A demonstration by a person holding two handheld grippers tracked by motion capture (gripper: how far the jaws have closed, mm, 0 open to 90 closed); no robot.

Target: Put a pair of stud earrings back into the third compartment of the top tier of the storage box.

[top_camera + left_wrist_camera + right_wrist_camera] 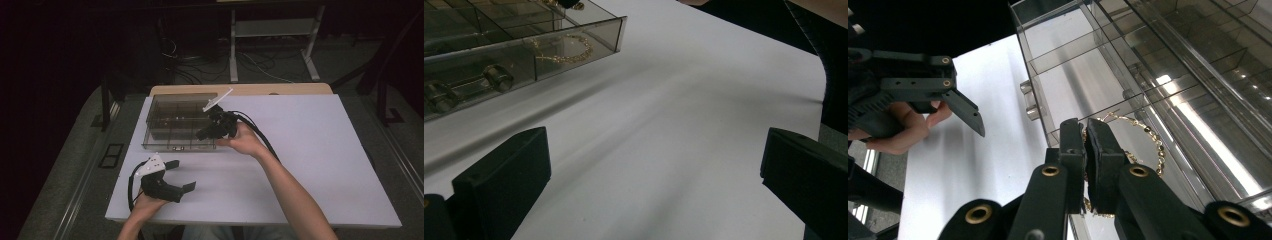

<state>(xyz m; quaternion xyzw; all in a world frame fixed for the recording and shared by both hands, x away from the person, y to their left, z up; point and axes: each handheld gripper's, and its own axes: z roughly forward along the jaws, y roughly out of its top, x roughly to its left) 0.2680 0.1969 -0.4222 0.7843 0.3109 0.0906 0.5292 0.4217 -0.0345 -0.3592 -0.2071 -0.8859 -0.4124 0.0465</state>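
A smoky clear compartment box lies open at the table's back left. A gold chain bracelet lies in its front corner compartment. My right gripper hangs over that compartment, pointing down into it with its jaws pressed together. In the right gripper view the bracelet loops out from behind the shut tips; whether a link is pinched I cannot tell. My left gripper rests low near the table's front left, open, with bare white table between its jaws.
The white table top stretches wide to the right of the box. Two latches sit on the box's front wall. A hand holding the left gripper, one finger jutting out, lies beside the box. Cables and a stand's legs are on the floor behind.
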